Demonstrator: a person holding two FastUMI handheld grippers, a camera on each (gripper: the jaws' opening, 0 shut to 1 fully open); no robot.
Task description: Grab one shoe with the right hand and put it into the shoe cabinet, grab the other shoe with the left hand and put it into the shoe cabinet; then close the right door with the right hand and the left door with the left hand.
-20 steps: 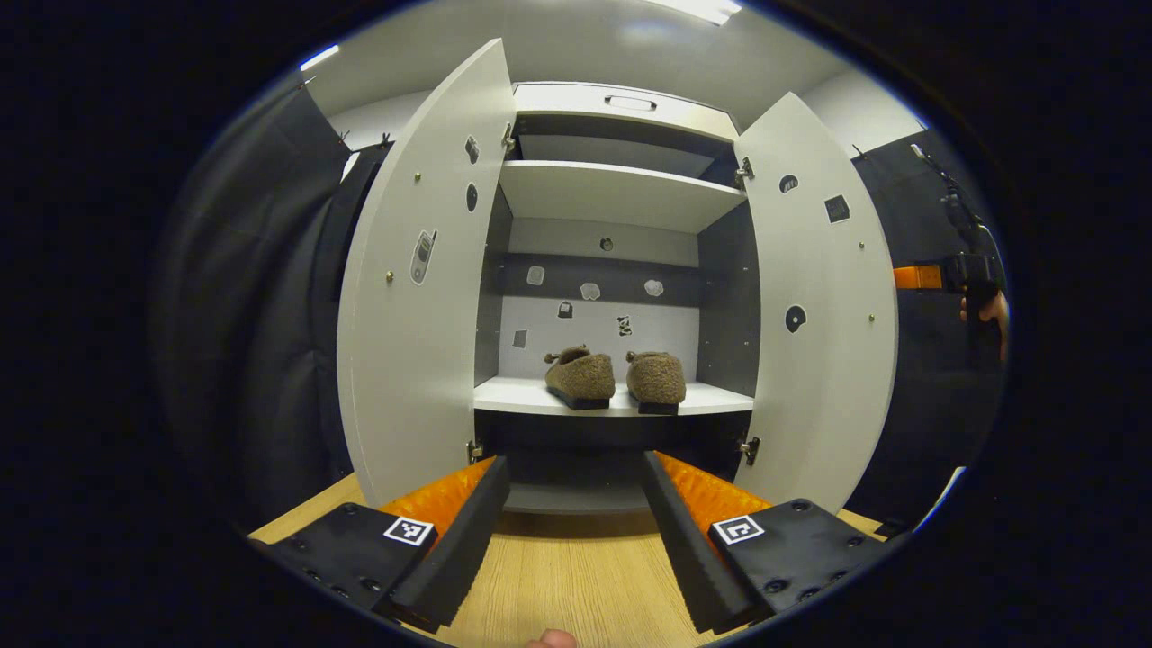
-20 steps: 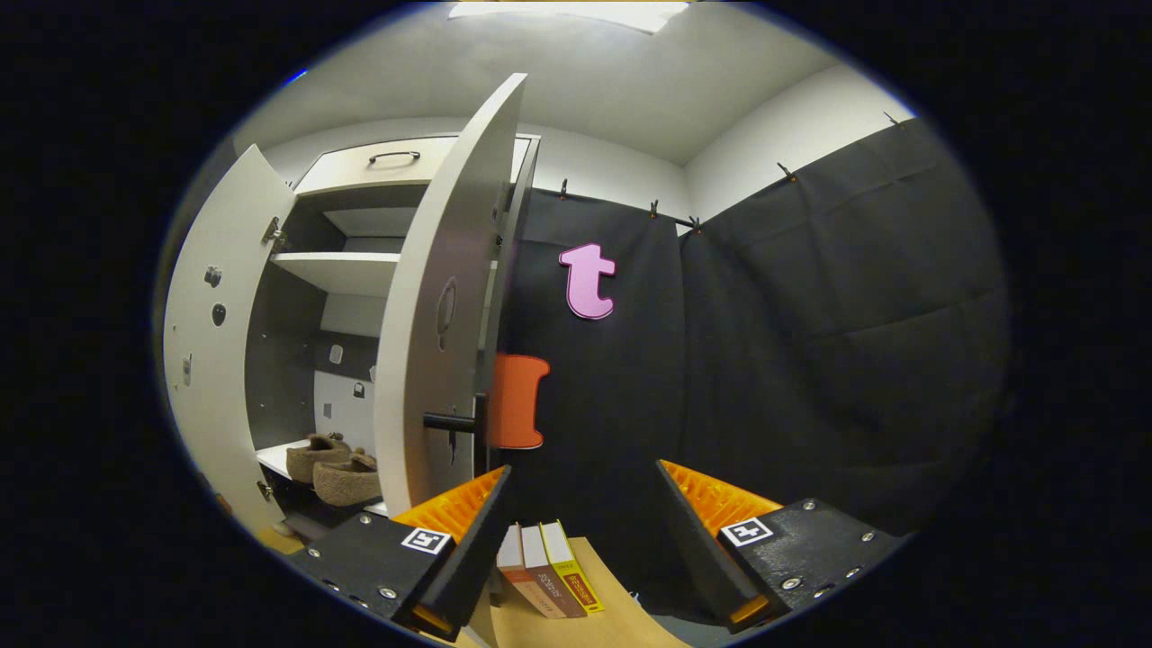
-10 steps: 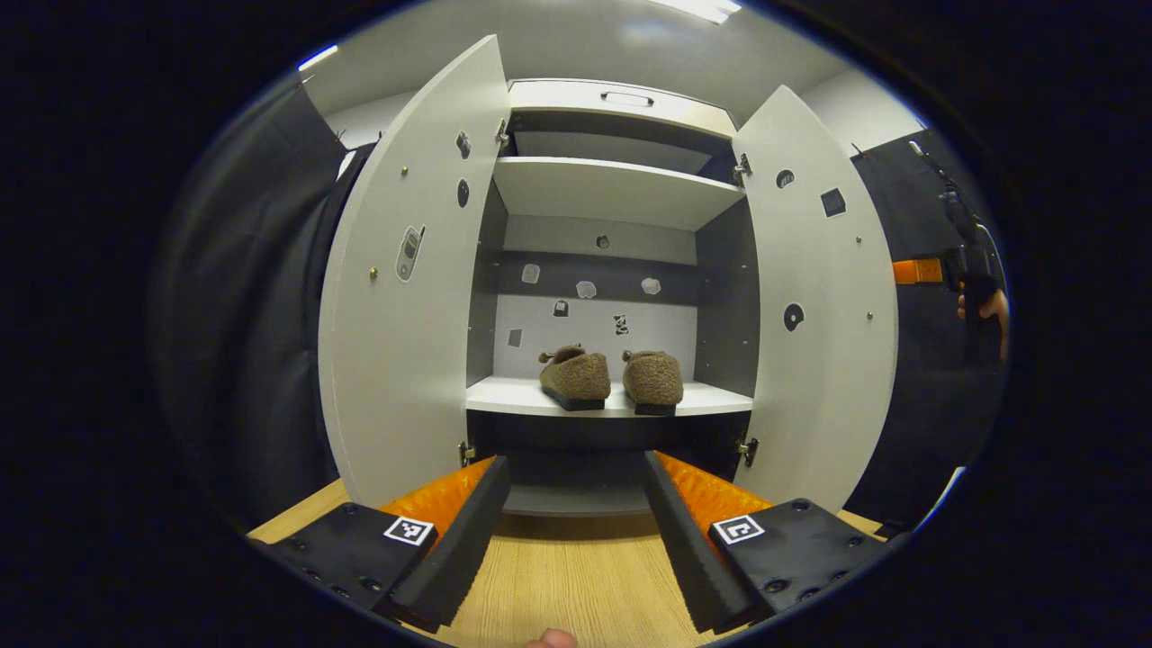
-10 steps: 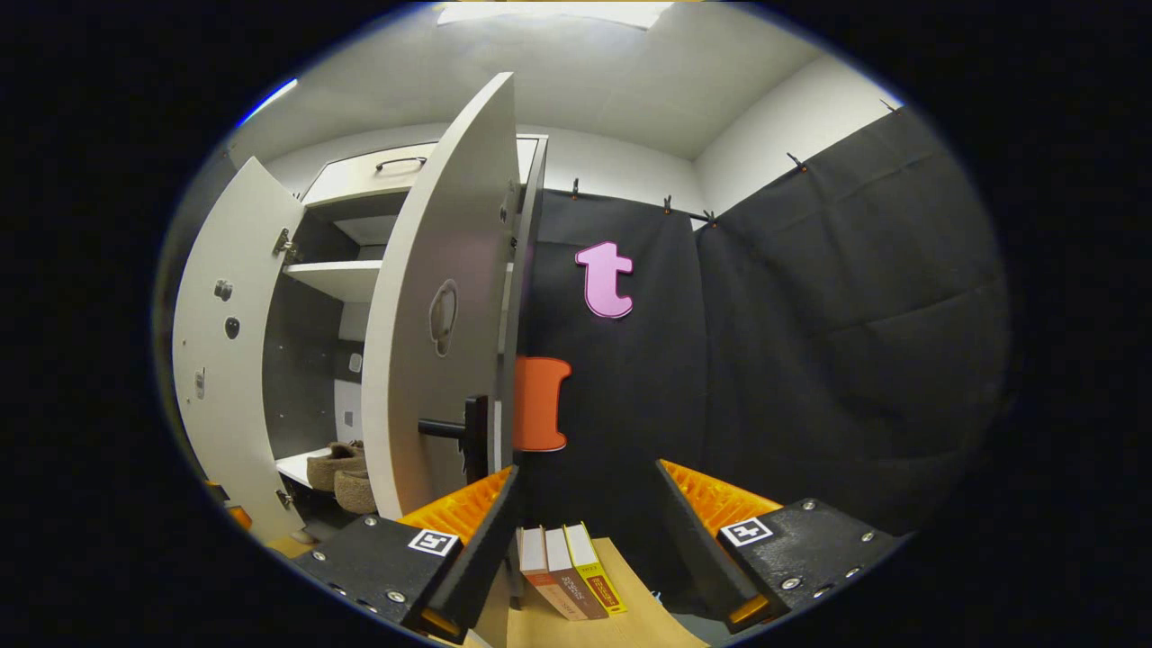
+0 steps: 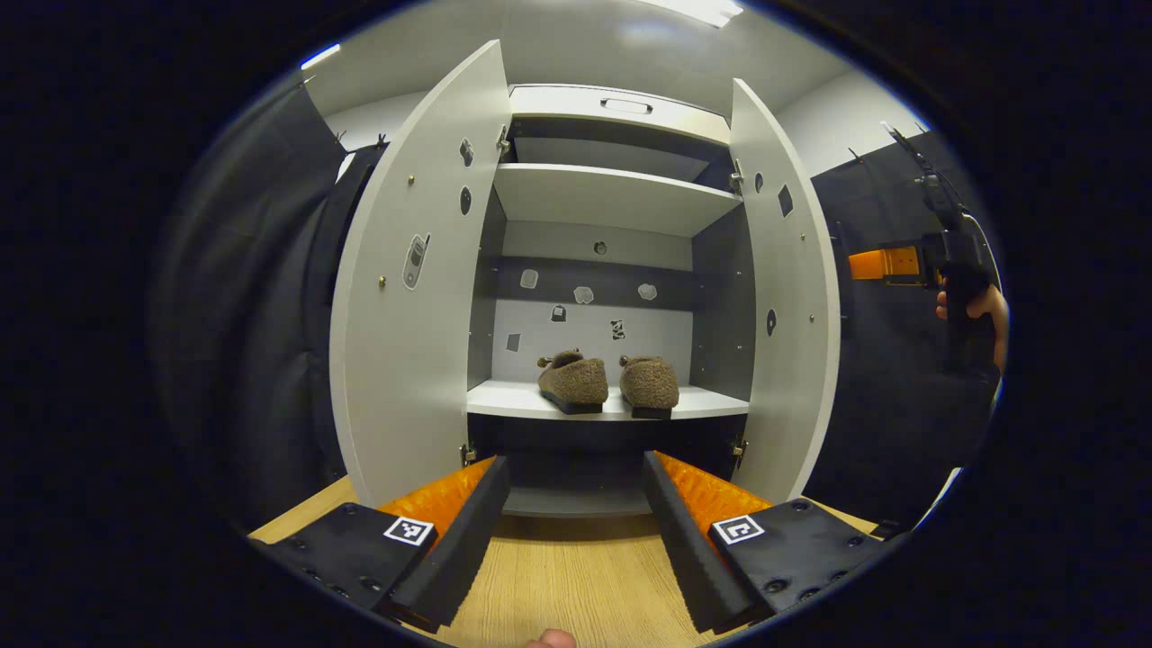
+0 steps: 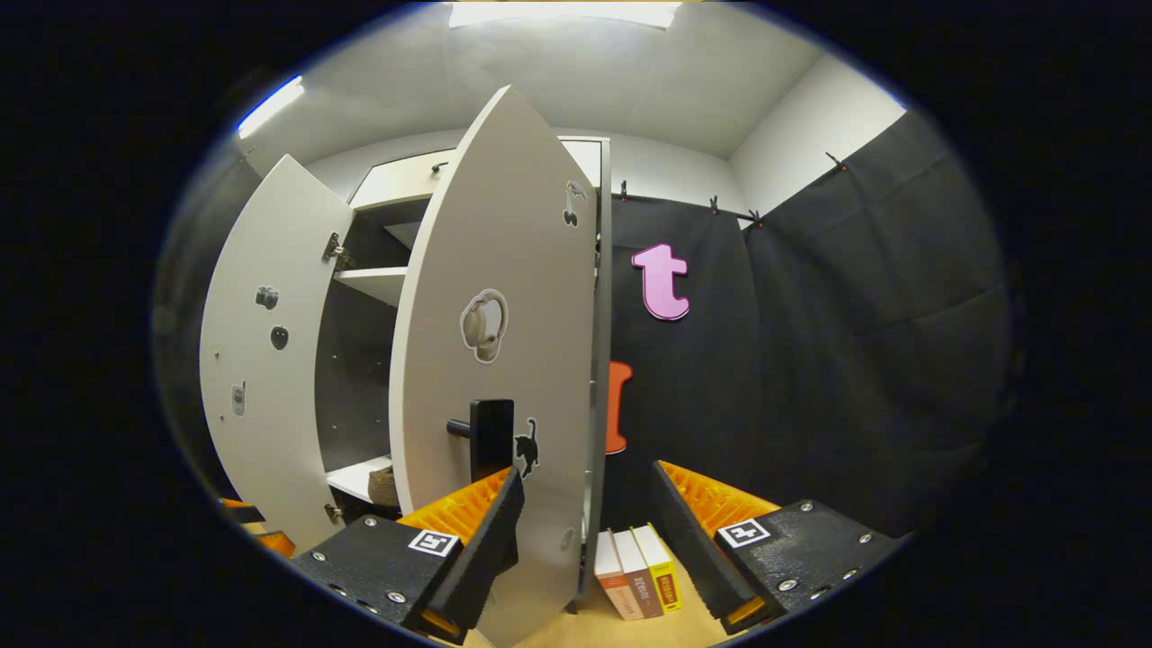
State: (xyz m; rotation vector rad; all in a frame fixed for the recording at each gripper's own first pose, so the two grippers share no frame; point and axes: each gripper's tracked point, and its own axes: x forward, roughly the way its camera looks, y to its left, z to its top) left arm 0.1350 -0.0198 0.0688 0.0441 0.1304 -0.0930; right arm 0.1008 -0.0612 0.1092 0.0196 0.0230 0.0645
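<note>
Two brown fuzzy shoes (image 5: 573, 382) (image 5: 648, 383) stand side by side on the lower shelf (image 5: 504, 398) of the white shoe cabinet. The left door (image 5: 405, 297) stands wide open. The right door (image 5: 787, 306) is swung partway inward. My left gripper (image 5: 576, 531) is open and empty over the wooden floor, facing the cabinet from a distance. My right gripper (image 6: 585, 540) is open at the right door's outer face (image 6: 504, 342), its left finger (image 6: 486, 540) just below the black handle (image 6: 486, 436). A sliver of a shoe (image 6: 385, 486) peeks past the door's edge.
In the left gripper view, a hand (image 5: 976, 301) holds the right gripper (image 5: 886, 264) beyond the right door. Three books (image 6: 634, 580) stand on the floor by the cabinet's right side. An upper shelf (image 5: 612, 193) and a top drawer (image 5: 621, 103) sit above the shoes.
The right door has swung inward toward shut, and my right gripper has followed its outer face to the left. The left gripper has hardly moved.
</note>
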